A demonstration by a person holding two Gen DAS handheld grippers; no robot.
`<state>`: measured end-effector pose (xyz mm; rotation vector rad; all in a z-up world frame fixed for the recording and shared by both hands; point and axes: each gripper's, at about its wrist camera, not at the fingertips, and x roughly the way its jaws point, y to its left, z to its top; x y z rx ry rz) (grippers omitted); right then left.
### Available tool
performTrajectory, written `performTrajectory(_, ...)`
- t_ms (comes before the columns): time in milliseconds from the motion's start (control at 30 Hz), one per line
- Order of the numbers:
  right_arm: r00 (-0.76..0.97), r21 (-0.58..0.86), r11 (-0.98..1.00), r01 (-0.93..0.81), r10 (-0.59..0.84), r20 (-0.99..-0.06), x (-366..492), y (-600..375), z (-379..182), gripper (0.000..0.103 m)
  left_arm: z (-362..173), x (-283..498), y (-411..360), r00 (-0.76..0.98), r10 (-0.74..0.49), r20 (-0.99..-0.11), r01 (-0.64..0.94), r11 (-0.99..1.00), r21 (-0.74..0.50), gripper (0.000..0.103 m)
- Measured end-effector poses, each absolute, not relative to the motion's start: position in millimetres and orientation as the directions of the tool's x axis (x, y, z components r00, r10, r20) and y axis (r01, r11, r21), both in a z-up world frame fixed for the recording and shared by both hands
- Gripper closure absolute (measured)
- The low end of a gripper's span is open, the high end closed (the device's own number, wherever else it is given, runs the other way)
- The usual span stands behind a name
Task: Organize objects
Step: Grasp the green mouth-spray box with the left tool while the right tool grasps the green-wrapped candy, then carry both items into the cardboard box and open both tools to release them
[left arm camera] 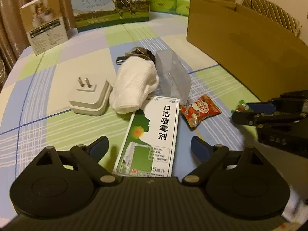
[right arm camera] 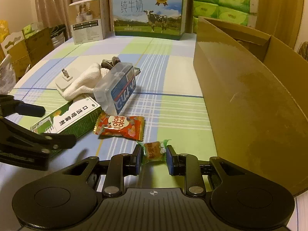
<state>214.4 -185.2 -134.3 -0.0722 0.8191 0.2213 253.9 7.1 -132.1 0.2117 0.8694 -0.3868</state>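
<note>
My right gripper [right arm camera: 154,156] is clamped on a small green-ended wrapped candy [right arm camera: 154,151], just above the checked tablecloth [right arm camera: 173,100] beside the brown cardboard box [right arm camera: 250,96]. My left gripper [left arm camera: 149,146] hangs wide open over the white-and-green spray carton [left arm camera: 152,134]; the red snack packet [left arm camera: 199,110] lies just beside that.

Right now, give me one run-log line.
left gripper: open over spray box | right gripper: shut on small candy | cardboard box: open, right
</note>
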Motion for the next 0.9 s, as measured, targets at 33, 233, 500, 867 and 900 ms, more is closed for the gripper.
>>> performTrajectory(33, 0.660, 0.026, 0.975, -0.221, 0.169, -0.732, 214, -186, -134, 0.080, -134, 256, 5, 0.578, -0.240, -0.780, 0.418, 0.908, 0.030, 0.026)
performTrajectory(233, 0.655, 0.041, 0.975, -0.220, 0.178, -0.734, 212, -187, -132, 0.080, -137, 254, -1, 0.566, -0.208, -0.798, 0.398, 0.916, 0.043, 0.051)
performTrajectory(500, 0.652, 0.058, 0.973, -0.225, 0.195, -0.732, 206, -190, -125, 0.080, -132, 232, -1, 0.554, -0.182, -0.813, 0.325, 0.946, 0.009, 0.053)
performTrajectory(867, 0.682, 0.053, 0.966, -0.254, 0.218, -0.698, 178, -191, -93, 0.080, -101, 194, 4, 0.589, -0.161, -0.792, 0.243, 0.970, -0.017, 0.053)
performTrajectory(900, 0.686, 0.055, 0.966, -0.254, 0.220, -0.694, 175, -192, -90, 0.080, -95, 190, 4, 0.594, -0.159, -0.788, 0.234, 0.972, -0.021, 0.053)
